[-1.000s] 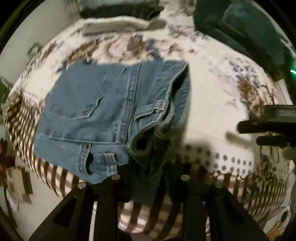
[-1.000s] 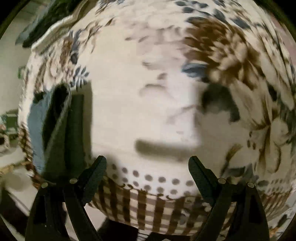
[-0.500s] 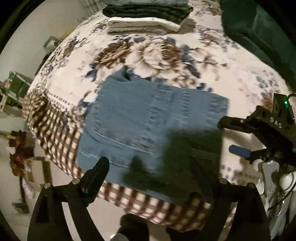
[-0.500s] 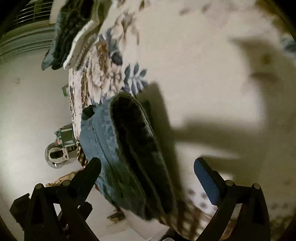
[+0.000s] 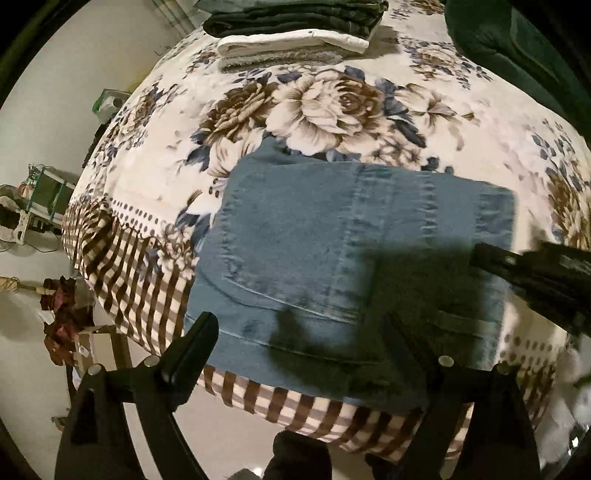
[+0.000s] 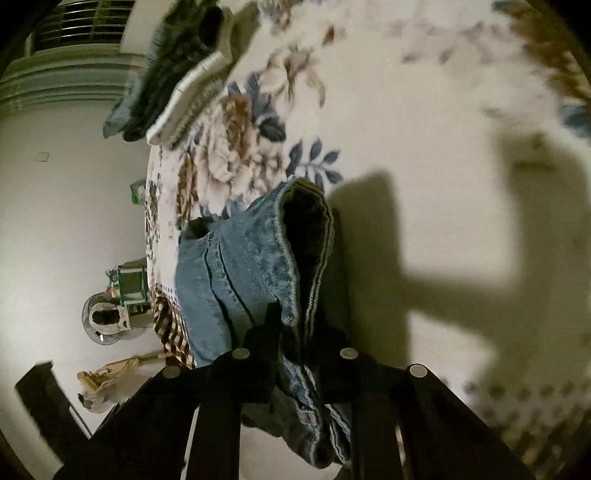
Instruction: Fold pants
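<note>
Bed (image 5: 480,122): covered with a cream blanket (image 5: 332,107) printed with brown and blue roses, a dotted band and brown check border hanging over the near edge

Stack of folded clothes (image 5: 295,33): far end of the bed, dark garments on top of a white one and a grey one, well apart from the jeans

Dark green bedding (image 5: 517,48): far right corner

Floor clutter (image 5: 40,206): pale floor to the left, a small green rack and loose items, blurred

Jeans (image 5: 332,251): blue denim, folded into a thick rectangle near the checked edge of the bed; back pocket and double-stitched seams face up; near right part lies in dark shadow

Left hand-held gripper (image 5: 299,339): fingers spread wide, holding nothing, above the near edge of the jeans

Right hand-held gripper (image 6: 299,343): clenched on the layered right edge of the jeans, hems and folds bunched between the black fingers; the edge stands up from the blanket, casting a shadow
</note>
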The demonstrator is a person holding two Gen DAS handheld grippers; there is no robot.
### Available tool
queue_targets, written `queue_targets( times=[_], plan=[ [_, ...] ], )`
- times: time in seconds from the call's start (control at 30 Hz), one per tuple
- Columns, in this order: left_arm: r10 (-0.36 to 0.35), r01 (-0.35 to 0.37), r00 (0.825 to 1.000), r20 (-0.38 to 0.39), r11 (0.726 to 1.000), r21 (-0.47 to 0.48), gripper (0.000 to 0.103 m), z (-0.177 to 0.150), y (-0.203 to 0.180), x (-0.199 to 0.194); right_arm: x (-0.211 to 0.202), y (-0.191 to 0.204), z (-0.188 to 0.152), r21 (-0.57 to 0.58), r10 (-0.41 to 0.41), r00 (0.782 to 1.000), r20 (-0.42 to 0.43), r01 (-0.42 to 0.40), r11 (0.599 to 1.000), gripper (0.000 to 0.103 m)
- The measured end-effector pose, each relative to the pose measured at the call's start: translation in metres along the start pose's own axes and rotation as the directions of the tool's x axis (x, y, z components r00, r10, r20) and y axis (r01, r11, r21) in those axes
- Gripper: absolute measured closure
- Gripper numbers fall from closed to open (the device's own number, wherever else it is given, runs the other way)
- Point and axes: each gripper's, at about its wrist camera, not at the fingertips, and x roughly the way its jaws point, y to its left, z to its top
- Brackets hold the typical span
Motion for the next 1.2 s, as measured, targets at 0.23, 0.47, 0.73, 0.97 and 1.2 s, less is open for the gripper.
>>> queue_targets(
  times=[0.23, 0.47, 0.73, 0.97, 1.2],
  plan=[
    [-0.040, 0.040, 0.999, -0.012, 0.999, -0.029, 0.014, 0.005, 0.006, 0.005, -0.034, -0.049, -0.017, 0.088, -0.071, 0.998, 0.003, 0.070, 0.994, 0.085],
    [-0.011, 0.010, 1.000, -0.021, 0.997, -0.077, 0.014, 0.032, 0.041, 0.022, -0.035, -0.063, -0.013, 0.119, -0.182, 0.983, -0.031, 0.185, 0.976, 0.039],
    [-0.182, 0.172, 0.980, -0.078, 0.978, -0.123, 0.014, 0.052, 0.094, 0.069, -0.067, -0.048, -0.082, 0.283, -0.175, 0.984, 0.039, 0.157, 0.946, 0.008],
    [-0.458, 0.431, 0.876, -0.148, 0.883, -0.186, 0.014, 0.046, 0.119, 0.118, -0.029, -0.048, -0.161, 0.520, -0.027, 0.990, 0.137, -0.048, 0.853, 0.008],
    [-0.616, 0.602, 0.769, -0.167, 0.787, -0.134, 0.014, 0.047, 0.118, 0.148, 0.062, -0.062, -0.169, 0.581, 0.032, 0.965, 0.261, -0.183, 0.793, 0.007]
  ],
)
